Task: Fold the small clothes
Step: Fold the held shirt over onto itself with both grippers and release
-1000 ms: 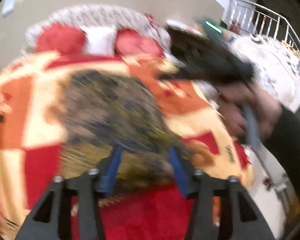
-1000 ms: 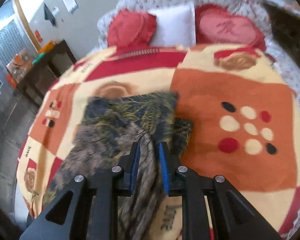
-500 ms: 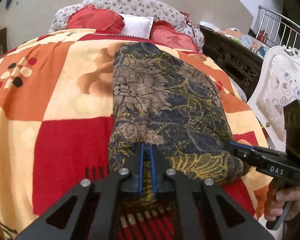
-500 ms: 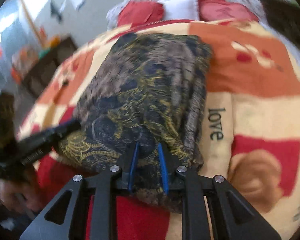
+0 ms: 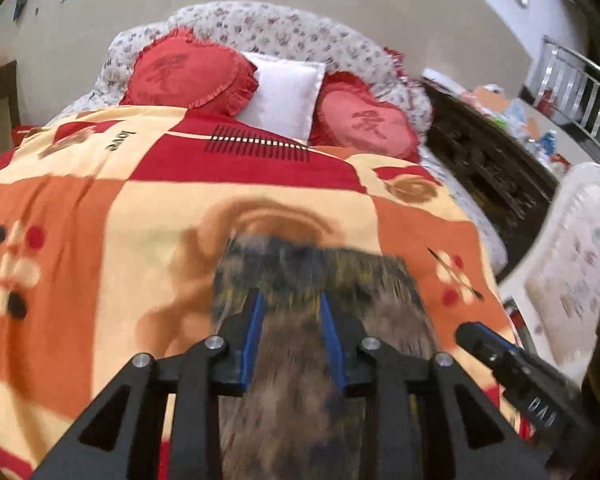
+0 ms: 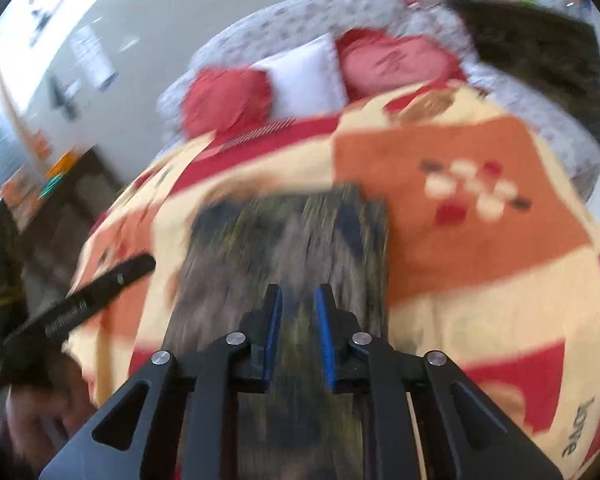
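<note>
The left gripper (image 5: 290,312) has blue pads standing apart; they have just been opening, and the dark patterned garment (image 5: 320,320) runs between them, blurred, so whether the pads press on it cannot be told. The right gripper (image 6: 298,304) shows a narrower gap, its jaws also just widening a little, with the same cloth streaking through that gap; its hold is equally unclear through the blur.

The garment lies as a long strip on the checked blanket (image 5: 100,240), its far end squared off over a brown swirl in the pattern, its near end beneath both grippers. In the left wrist view the right gripper's black body pokes in at the lower right, just beside the cloth's edge. In the right wrist view the left gripper's black finger reaches in from the left, a hand (image 6: 40,412) below it.

Beyond that, the blanket spreads across the bed, orange, cream and red. At the headboard sit two red heart cushions (image 5: 188,72) with a white pillow (image 5: 284,100) between them. A dark carved cabinet (image 5: 484,164) stands to the right of the bed.
</note>
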`<state>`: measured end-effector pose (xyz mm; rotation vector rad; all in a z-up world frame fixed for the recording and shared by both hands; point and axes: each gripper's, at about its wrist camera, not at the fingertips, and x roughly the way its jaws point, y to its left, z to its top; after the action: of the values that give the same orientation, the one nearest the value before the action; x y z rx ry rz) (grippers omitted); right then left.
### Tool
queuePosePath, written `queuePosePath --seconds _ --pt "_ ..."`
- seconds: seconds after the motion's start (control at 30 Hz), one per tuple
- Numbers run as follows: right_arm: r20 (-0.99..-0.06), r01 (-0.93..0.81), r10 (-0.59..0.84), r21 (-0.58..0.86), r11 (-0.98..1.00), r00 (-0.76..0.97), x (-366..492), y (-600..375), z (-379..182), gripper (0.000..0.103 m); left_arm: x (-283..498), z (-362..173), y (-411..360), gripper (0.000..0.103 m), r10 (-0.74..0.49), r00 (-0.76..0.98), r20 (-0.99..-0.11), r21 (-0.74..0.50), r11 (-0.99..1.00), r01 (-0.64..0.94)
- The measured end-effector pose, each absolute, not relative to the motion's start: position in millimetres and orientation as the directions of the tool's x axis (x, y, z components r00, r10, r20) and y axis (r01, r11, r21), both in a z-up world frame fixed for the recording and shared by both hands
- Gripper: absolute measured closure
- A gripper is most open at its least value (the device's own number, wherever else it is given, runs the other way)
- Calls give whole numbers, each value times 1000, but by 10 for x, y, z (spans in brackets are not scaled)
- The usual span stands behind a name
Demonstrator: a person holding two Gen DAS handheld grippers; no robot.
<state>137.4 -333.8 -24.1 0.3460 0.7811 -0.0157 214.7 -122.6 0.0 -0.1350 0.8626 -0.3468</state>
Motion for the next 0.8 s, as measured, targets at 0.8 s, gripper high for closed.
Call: queuePosePath --seconds 0.8 --pt "-780 262 25 239 935 625 2317 -3479 -1229 65 2663 -958 -1615 32 -214 632 -745 -113 974 196"
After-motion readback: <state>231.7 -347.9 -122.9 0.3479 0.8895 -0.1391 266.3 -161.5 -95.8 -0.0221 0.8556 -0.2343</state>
